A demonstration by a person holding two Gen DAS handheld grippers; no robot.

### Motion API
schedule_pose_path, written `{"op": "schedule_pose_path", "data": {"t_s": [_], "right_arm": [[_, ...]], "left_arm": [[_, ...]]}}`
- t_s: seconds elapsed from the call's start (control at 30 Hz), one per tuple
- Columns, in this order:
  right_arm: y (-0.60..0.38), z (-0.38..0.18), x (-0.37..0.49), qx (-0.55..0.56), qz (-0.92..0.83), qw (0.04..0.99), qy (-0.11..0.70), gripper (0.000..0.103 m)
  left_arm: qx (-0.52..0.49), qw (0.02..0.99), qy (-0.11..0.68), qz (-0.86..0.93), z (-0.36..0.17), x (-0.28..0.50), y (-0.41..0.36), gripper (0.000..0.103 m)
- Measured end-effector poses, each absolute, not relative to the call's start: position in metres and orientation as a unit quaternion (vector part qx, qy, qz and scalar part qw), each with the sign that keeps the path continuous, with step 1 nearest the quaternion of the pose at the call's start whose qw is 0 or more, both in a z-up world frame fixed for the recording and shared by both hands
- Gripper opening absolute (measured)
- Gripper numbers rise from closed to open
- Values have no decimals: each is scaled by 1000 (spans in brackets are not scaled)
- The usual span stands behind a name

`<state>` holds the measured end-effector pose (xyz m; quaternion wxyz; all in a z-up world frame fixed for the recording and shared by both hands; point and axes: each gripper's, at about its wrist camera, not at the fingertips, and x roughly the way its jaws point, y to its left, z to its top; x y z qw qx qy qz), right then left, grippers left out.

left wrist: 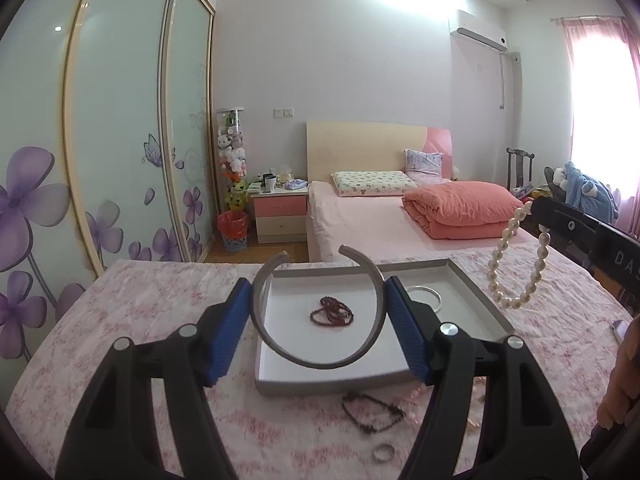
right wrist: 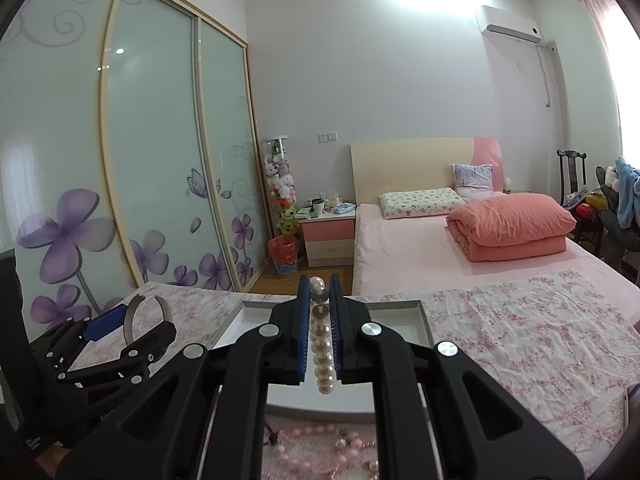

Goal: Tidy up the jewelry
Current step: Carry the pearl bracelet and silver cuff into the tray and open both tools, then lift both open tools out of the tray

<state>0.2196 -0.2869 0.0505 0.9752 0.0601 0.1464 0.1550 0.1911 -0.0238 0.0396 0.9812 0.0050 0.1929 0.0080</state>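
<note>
My left gripper [left wrist: 318, 294] is shut on a grey open cuff bangle [left wrist: 280, 344] and holds it above a shallow white tray [left wrist: 472, 280]. In the tray lie a dark red bead bracelet [left wrist: 332, 313] and a silver bangle [left wrist: 430, 296]. My right gripper [right wrist: 320, 296] is shut on a white pearl bracelet [right wrist: 322, 344], which hangs in a loop to the right over the tray in the left wrist view [left wrist: 516, 264]. The left gripper and its bangle [right wrist: 134, 316] show at the left of the right wrist view.
On the floral cloth [left wrist: 140, 320] in front of the tray lie a dark bead bracelet [left wrist: 372, 412], a small silver ring [left wrist: 383, 451] and pink bead strands [right wrist: 320, 440]. Beyond stand a bed with an orange quilt [left wrist: 460, 208], a nightstand [left wrist: 280, 216] and a wardrobe.
</note>
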Motion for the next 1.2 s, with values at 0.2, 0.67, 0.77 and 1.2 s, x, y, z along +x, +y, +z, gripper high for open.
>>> {"op": "schedule_pose_path", "data": {"t_s": [0.2, 0.67, 0.77, 1.2], "right_arm": [[-279, 45, 253, 50, 139, 977, 157, 10], [-259, -7, 348, 64, 131, 953, 265, 10], [-259, -18, 358, 68, 128, 949, 280, 10], [-279, -11, 352, 88, 110, 950, 280, 44]], "left_arm": [[0, 979, 204, 4, 32, 229, -22, 66], [3, 961, 277, -10, -17, 324, -21, 66], [3, 957, 288, -16, -27, 334, -21, 66], [-24, 960, 280, 3, -18, 336, 2, 67]]}}
